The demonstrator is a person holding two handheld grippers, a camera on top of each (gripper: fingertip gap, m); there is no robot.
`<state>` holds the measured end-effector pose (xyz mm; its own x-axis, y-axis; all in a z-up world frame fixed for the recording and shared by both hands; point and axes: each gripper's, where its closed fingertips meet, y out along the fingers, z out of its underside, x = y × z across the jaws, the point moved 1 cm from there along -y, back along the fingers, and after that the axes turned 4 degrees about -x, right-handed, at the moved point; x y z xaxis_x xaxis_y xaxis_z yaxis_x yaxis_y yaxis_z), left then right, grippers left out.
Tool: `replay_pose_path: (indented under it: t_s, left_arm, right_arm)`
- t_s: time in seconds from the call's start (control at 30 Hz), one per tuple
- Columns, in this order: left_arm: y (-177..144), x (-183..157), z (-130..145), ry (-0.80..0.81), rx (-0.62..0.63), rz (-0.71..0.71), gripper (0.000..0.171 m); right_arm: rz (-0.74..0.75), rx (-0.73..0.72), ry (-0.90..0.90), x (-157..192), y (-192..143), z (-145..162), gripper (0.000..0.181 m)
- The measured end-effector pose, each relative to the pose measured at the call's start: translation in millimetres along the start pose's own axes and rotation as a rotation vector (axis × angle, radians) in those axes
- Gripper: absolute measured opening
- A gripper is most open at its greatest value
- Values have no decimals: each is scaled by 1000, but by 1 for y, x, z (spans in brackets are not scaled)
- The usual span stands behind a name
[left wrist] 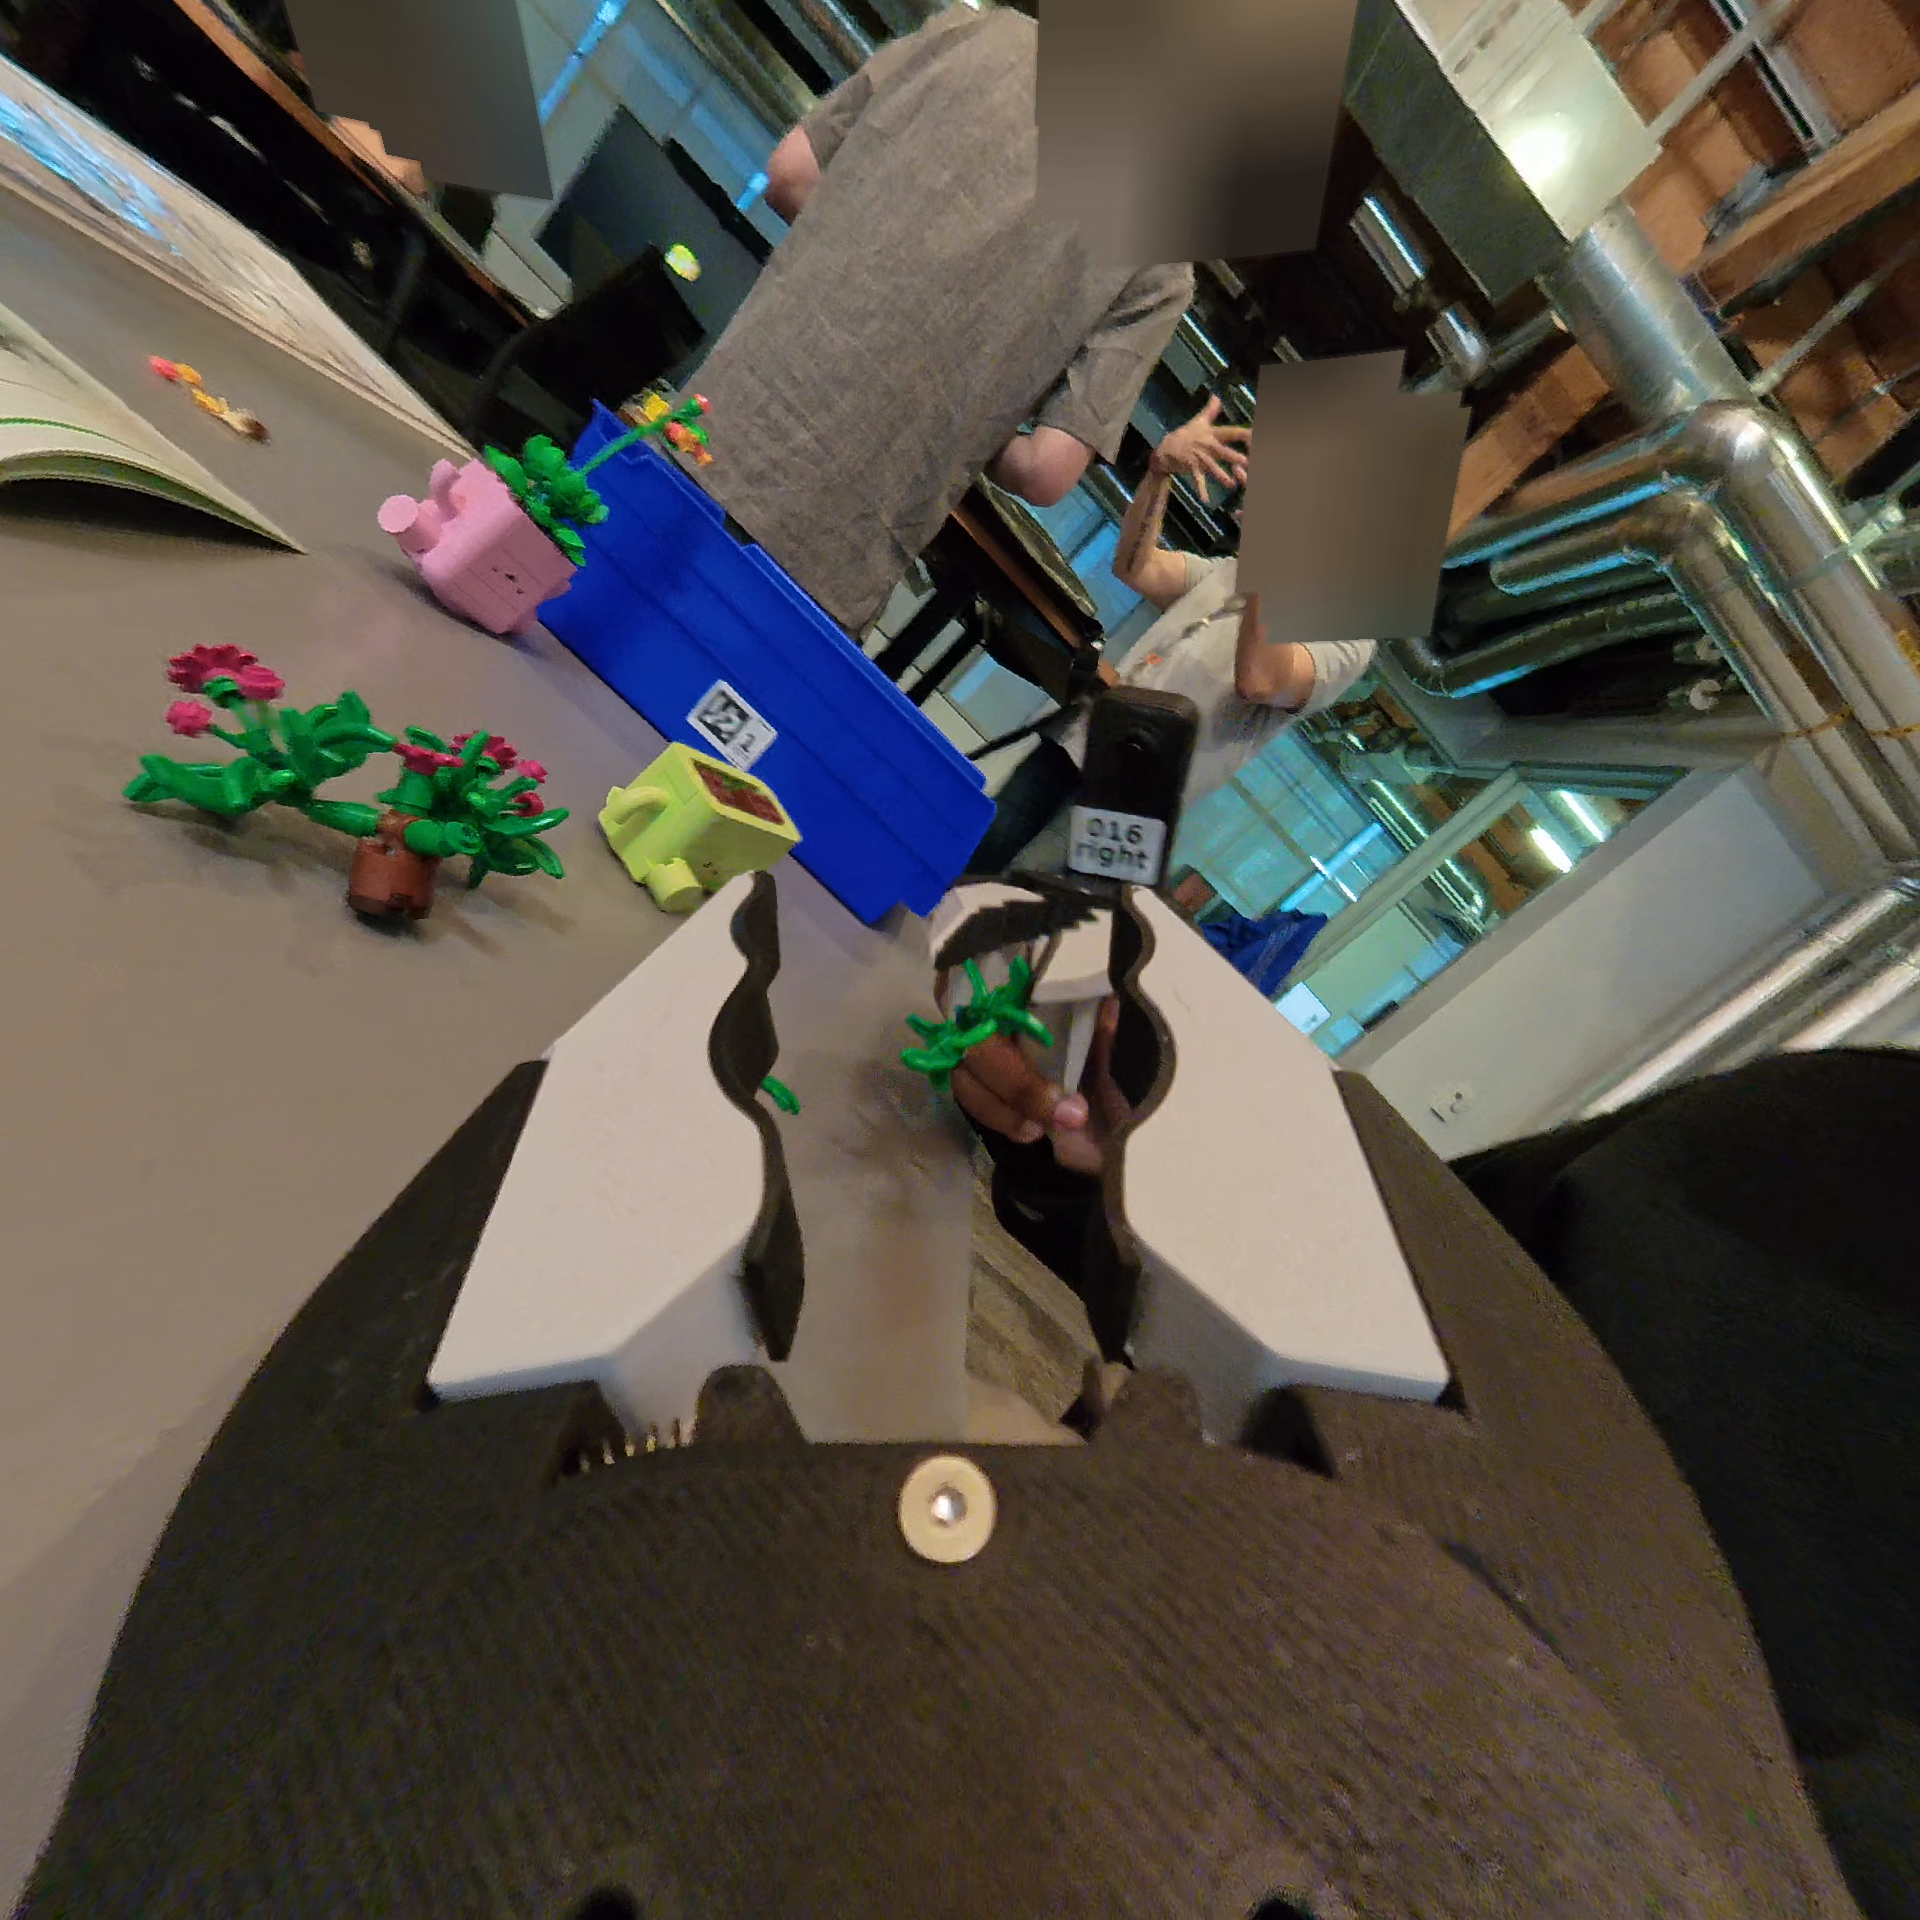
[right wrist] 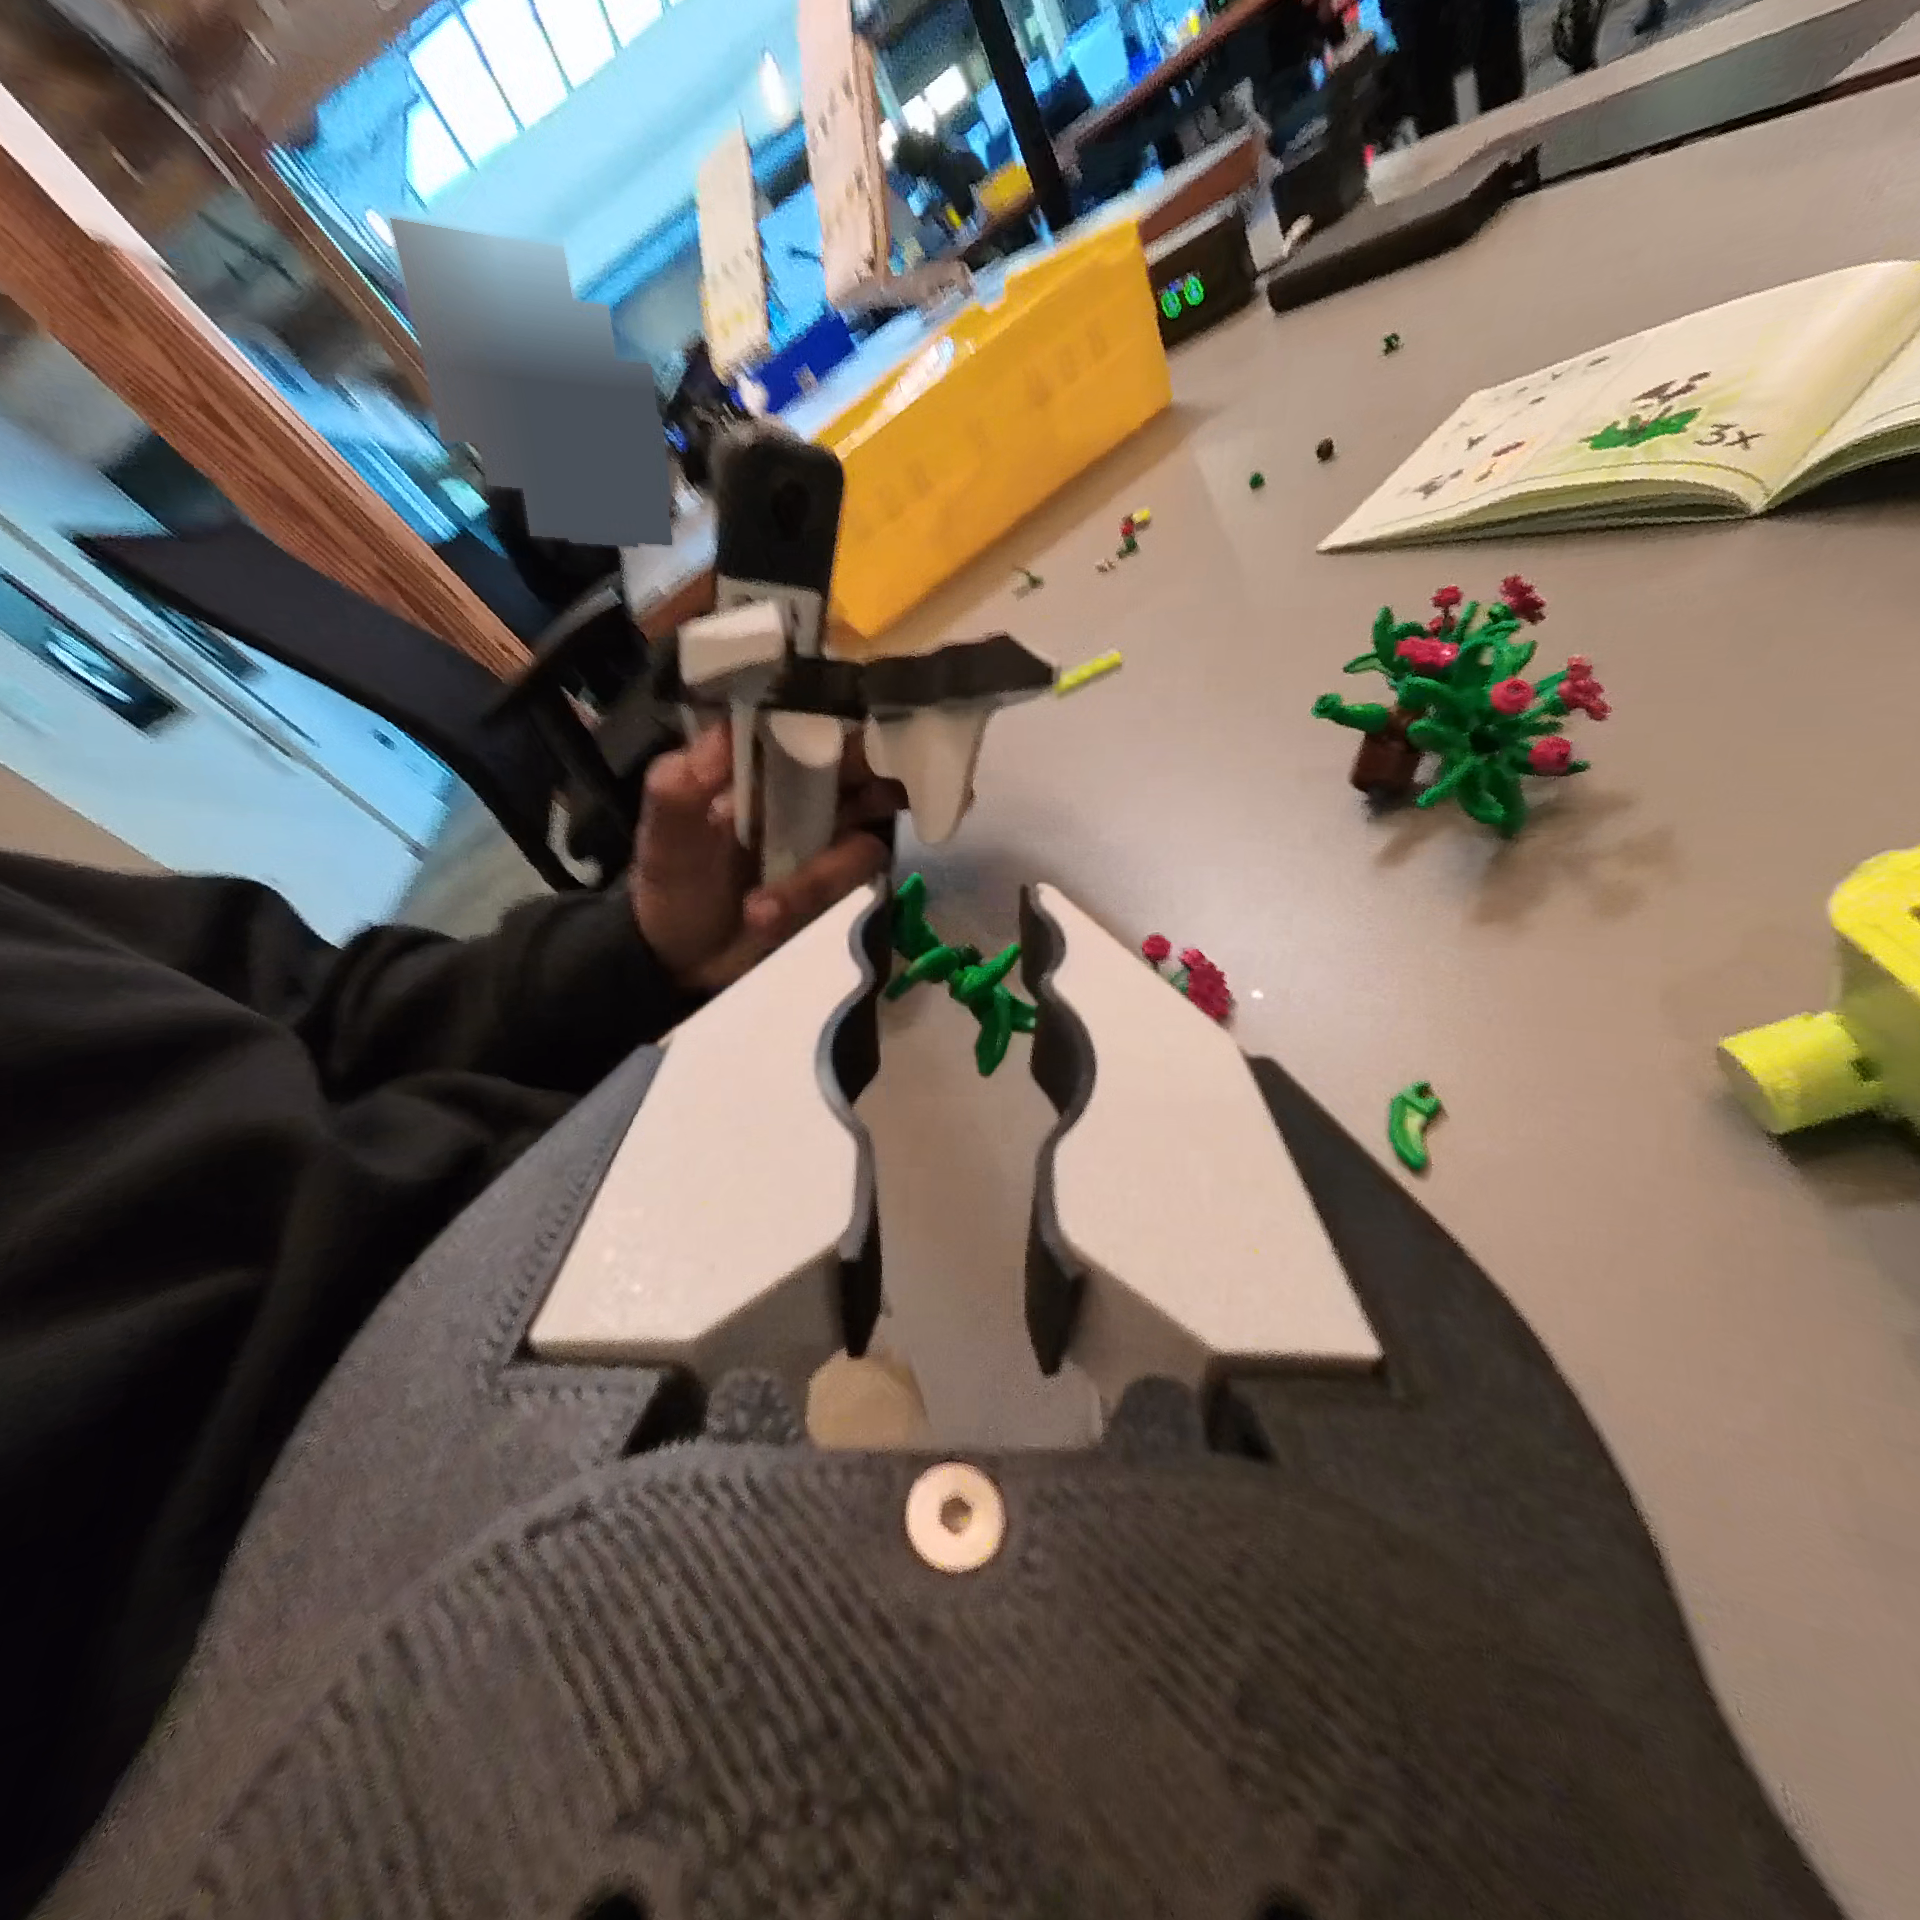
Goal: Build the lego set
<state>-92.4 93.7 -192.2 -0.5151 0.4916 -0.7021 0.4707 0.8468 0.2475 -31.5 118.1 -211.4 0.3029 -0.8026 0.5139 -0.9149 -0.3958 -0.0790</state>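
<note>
My right gripper (right wrist: 956, 904) is shut on a green leafy stem (right wrist: 961, 987), held above the grey table (right wrist: 1351, 1299). In the left wrist view the same gripper (left wrist: 1003, 935) faces me with the stem (left wrist: 977, 1023) at its tips. My left gripper (left wrist: 940, 904) is open and empty, pointing at the stem. A small green leaf (left wrist: 779, 1093) shows by its left finger. In the right wrist view the left gripper (right wrist: 1039, 665) hovers just beyond the stem. A built flower plant on a brown base (right wrist: 1465, 707) and a lime pot (left wrist: 707, 821) stand on the table.
A pink pot with a plant (left wrist: 488, 540) leans on a blue bin (left wrist: 748, 665). Loose flower stems (left wrist: 260, 748), a green leaf (right wrist: 1413, 1122) and red blossoms (right wrist: 1195, 971) lie about. An open booklet (right wrist: 1662, 416) and a yellow bin (right wrist: 997, 416) sit farther back. People stand beyond the table. The right tips stand about 9 centimeters off the green leaf (right wrist: 1413, 1122).
</note>
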Motion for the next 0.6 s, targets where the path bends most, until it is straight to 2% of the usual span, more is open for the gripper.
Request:
replay_pose_path:
  t_s: [0.1, 0.17, 0.23, 0.3, 0.37, 0.6]
  left_arm:
    - [8, -19, 14, 81, 85, 85, 69]
    - [14, -30, 25, 237, 139, 85, 75]
    - [19, -37, 38, 391, 192, 64, 74]
    - [24, -36, 46, 490, 236, 8, 64]
    - [26, -33, 48, 529, 248, -36, 46]
    - [23, -31, 43, 466, 225, -26, 18]
  right_arm:
    - [-104, -95, 131, 9, -3, -13, 22]
    - [-165, -134, 229, 13, -4, -18, 21]
    - [-203, -154, 321, 14, -2, -19, 22]
    - [-231, -160, 389, 15, 1, -17, 22]
    - [-245, -159, 447, 15, 4, -15, 22]
    - [-348, -215, 624, 20, 8, -17, 22]
